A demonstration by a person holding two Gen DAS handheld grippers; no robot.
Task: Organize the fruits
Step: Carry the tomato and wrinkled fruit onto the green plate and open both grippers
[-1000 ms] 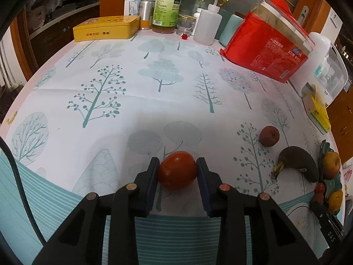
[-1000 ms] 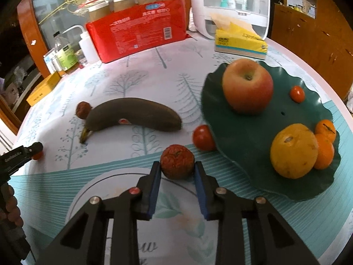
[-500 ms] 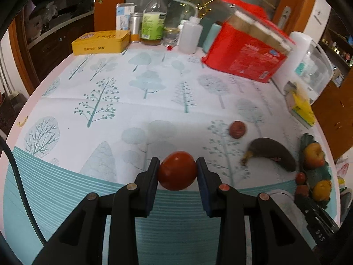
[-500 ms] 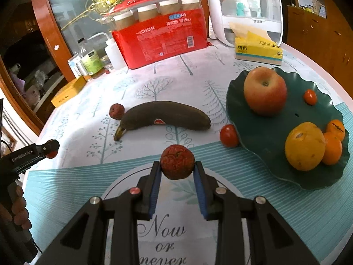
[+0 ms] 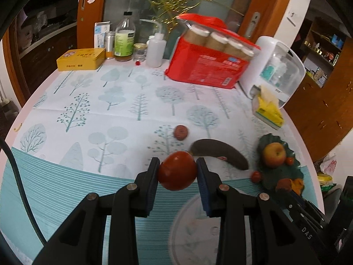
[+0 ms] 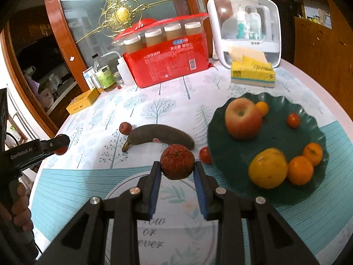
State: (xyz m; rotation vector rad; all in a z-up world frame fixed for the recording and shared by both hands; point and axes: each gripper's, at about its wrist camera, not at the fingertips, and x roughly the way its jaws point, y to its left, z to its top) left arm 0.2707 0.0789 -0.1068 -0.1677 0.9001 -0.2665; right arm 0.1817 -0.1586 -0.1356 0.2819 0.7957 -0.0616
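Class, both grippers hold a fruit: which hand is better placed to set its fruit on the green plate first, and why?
Right. The right gripper holds the wrinkled red fruit just beside the green plate; the left gripper, gripping the tomato, looks farther off, with the banana between.

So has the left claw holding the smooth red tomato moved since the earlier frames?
Yes. The left claw with the smooth red tomato has lifted and swung right: the blackened banana, once far right in its view, now sits just behind it.

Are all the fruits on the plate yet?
Not yet. The red apple, yellow citrus and small oranges already sit on the dark green plate. The left gripper holds a smooth red tomato; the right gripper a wrinkled red fruit. The blackened banana waits.
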